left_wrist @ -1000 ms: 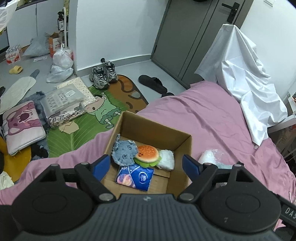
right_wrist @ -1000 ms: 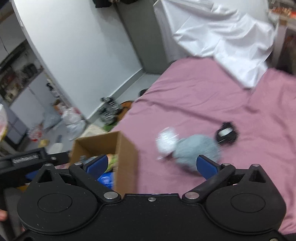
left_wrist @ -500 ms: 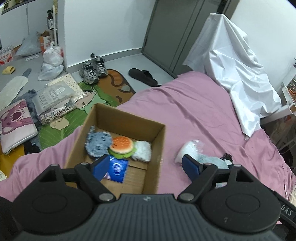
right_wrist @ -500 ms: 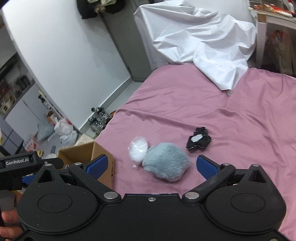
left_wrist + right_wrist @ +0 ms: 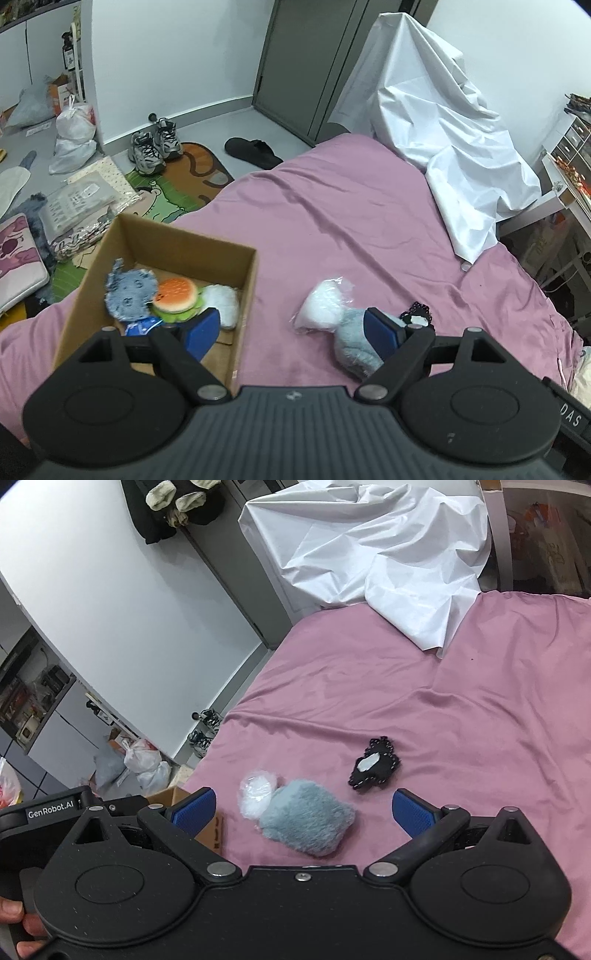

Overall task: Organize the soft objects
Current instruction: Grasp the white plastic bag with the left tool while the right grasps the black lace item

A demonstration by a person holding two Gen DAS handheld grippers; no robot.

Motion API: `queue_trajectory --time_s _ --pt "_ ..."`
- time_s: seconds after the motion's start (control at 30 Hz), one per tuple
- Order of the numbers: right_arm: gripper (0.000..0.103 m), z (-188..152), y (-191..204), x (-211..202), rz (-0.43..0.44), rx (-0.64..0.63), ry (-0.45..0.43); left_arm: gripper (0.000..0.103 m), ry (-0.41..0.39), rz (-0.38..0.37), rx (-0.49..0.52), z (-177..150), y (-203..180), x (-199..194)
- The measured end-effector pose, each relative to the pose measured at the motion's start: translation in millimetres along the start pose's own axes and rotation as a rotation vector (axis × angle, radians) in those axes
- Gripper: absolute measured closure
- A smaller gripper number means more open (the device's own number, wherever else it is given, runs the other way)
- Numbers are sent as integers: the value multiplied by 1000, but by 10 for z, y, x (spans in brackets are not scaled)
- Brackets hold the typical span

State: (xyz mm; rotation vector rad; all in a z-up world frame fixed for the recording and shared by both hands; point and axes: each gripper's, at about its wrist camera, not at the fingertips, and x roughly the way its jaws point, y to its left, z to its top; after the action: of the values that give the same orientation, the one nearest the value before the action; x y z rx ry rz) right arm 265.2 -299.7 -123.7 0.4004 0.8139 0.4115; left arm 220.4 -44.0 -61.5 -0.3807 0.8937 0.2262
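A cardboard box (image 5: 192, 242) stands on the pink bed and holds a denim patch (image 5: 127, 293), a burger plush (image 5: 175, 295), a white soft piece (image 5: 223, 302) and a blue packet (image 5: 142, 325). To its right lie a clear bag of white stuffing (image 5: 323, 304), a grey-blue furry pouch (image 5: 352, 338) and a black beaded piece (image 5: 417, 317). My left gripper (image 5: 291, 328) is open and empty above the box's right wall. My right gripper (image 5: 303, 810) is open and empty, just above the furry pouch (image 5: 306, 821), with the stuffing bag (image 5: 256, 794) and the black piece (image 5: 373, 766) beyond.
A white sheet (image 5: 436, 122) drapes over something at the bed's far end. The floor left of the bed holds shoes (image 5: 155, 146), a slipper (image 5: 253, 151), a mat, bags and packets. A desk with clutter (image 5: 569, 162) stands at the right. The box corner (image 5: 210, 829) shows in the right wrist view.
My left gripper swung right, from over the box's middle to over its right wall. My right gripper moved right and forward, so the furry pouch now lies between its fingers.
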Motion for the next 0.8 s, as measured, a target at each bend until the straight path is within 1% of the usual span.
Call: queue_trajectory --time_s 0.13,0.33,0.5,0.6,0.67,0.73,0.8 --pt "0 56 -99 48 7 -14 -8 20 10 -1 25 17 -158 120" --pt "1 126 -276 161 43 23 -3 21 31 -7 46 29 -344 329" --pt "0 153 -383 321 49 38 31 22 60 0 46 35 -444 538" --pt "1 150 -423 426 35 35 43 23 74 6 49 51 -501 668" --pt "6 157 -452 511 24 37 51 24 85 8 50 60 -540 754" --pt "20 174 -503 616 17 55 74 27 101 14 50 73 -570 855" --pt "23 185 -551 713 13 71 89 29 118 16 45 77 -591 946"
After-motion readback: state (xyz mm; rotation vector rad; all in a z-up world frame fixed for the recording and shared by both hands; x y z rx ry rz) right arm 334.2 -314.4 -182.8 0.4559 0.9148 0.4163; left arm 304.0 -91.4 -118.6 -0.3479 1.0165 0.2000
